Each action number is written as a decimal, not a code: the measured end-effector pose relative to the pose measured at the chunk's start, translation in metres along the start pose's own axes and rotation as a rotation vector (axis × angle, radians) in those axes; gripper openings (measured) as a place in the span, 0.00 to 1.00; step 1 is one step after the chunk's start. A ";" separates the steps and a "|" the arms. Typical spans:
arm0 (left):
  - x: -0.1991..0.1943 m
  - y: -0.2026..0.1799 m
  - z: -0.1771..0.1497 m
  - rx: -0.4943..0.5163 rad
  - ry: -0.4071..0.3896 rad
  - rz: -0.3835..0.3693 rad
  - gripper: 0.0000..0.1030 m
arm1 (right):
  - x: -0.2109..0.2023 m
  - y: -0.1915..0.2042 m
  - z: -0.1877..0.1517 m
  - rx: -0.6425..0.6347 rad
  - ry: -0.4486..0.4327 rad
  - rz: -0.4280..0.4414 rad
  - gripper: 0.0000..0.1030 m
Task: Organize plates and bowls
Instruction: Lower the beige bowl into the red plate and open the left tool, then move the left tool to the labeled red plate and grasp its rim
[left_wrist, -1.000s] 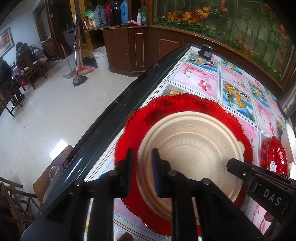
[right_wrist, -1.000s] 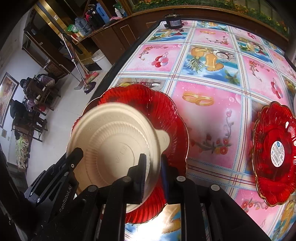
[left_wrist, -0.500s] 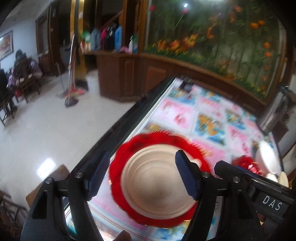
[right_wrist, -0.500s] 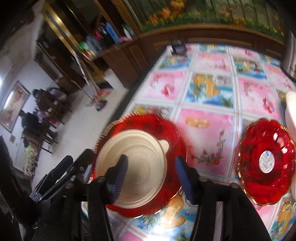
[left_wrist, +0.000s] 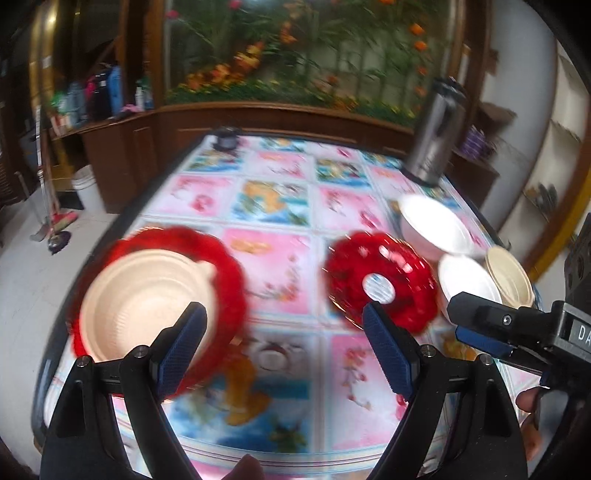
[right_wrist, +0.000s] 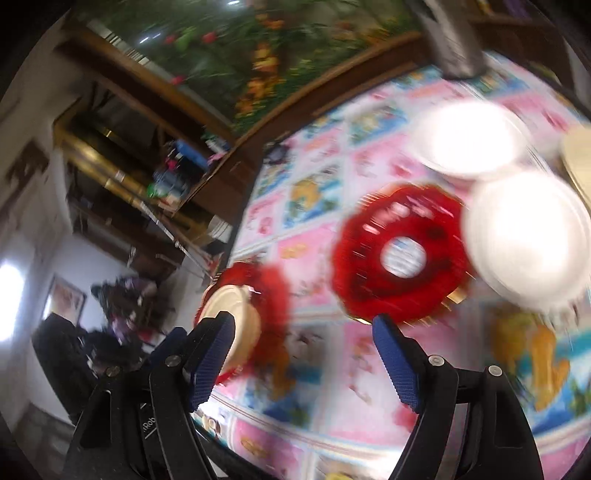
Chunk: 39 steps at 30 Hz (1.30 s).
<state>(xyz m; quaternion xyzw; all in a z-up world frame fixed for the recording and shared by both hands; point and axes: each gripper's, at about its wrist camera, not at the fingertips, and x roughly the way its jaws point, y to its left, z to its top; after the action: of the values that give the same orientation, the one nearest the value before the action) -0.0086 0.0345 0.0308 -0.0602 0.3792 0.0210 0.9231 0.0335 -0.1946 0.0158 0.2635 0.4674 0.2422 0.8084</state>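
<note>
A beige plate (left_wrist: 147, 295) lies on a red scalloped plate (left_wrist: 232, 273) at the table's left edge, free of both grippers. To its right lies a second red plate (left_wrist: 380, 280) with a round sticker, then two white bowls (left_wrist: 432, 225) (left_wrist: 469, 284) and a beige bowl (left_wrist: 509, 277). My left gripper (left_wrist: 282, 321) hangs above the tablecloth between the two red plates, its jaws opening with nothing between them. My right gripper (right_wrist: 303, 328) is likewise opening and empty, with the beige plate (right_wrist: 232, 314) behind its left finger and the second red plate (right_wrist: 402, 254) ahead. Both views are blurred.
A steel flask (left_wrist: 436, 136) stands at the far right of the table (left_wrist: 273, 206), and a small dark object (left_wrist: 225, 138) at its far end. Beyond are a wooden counter (left_wrist: 122, 155), a white bucket (left_wrist: 86, 188) and a broom on the floor. People sit at the far left (right_wrist: 110, 321).
Both grippers let go of the beige plate's rim, opened wide, drew back and swung right. The plate stays on the red plate. The second red plate and the bowls came into view.
</note>
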 end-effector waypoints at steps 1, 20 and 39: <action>0.003 -0.006 -0.002 0.010 0.005 -0.007 0.84 | -0.002 -0.010 -0.002 0.020 -0.002 -0.005 0.77; 0.067 -0.022 0.001 -0.091 0.123 0.021 0.84 | 0.025 -0.065 0.012 0.189 -0.002 -0.009 0.76; 0.116 -0.032 0.012 -0.093 0.174 0.077 0.84 | 0.050 -0.084 0.030 0.224 0.014 -0.129 0.57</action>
<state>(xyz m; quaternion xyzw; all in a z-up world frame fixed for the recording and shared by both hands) 0.0848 0.0032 -0.0392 -0.0901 0.4586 0.0690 0.8814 0.0945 -0.2312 -0.0571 0.3200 0.5133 0.1379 0.7843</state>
